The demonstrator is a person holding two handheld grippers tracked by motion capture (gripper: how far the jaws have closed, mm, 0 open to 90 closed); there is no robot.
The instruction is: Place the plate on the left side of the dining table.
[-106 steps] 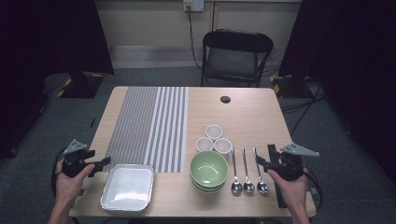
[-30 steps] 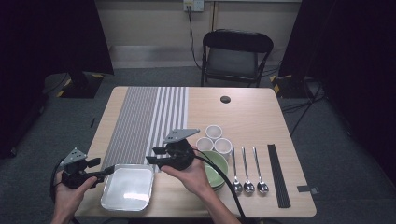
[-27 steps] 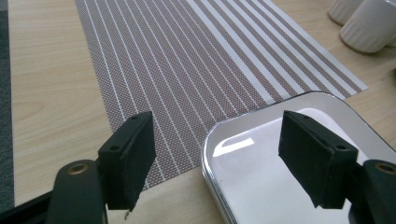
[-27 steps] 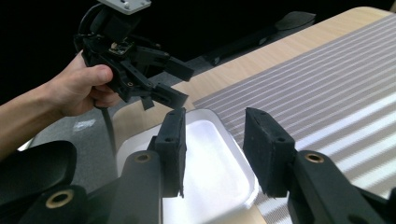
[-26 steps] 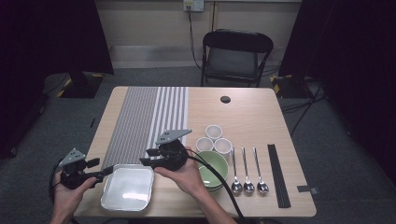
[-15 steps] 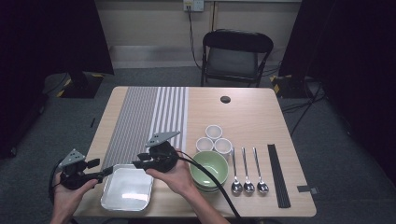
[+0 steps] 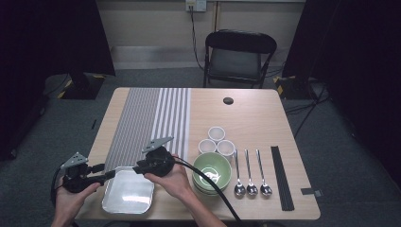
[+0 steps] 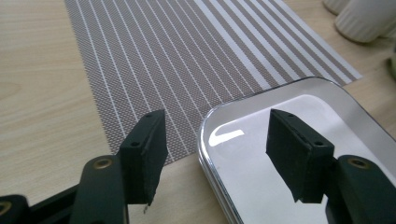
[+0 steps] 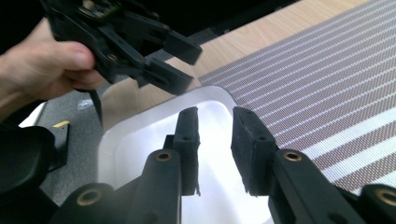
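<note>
The metal tray lies at the striped placemat's near end; left gripper straddles its corner rim, jaws apart, closing; right gripper, jaws narrowing, seemingly untouching, hovers above it.

My left claw points toward three o'clock, my right claw toward nine o'clock—both jaws apart, just closing, gripping nothing.

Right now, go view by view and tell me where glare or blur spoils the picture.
Left gripper view: a bright curved glare streak on the steel tray, the white cups at the top corner soft. Right gripper view: the tray floor washed out white, the left tool and the hand slightly blurred. High view: evenly lit table, dark surroundings.
</note>
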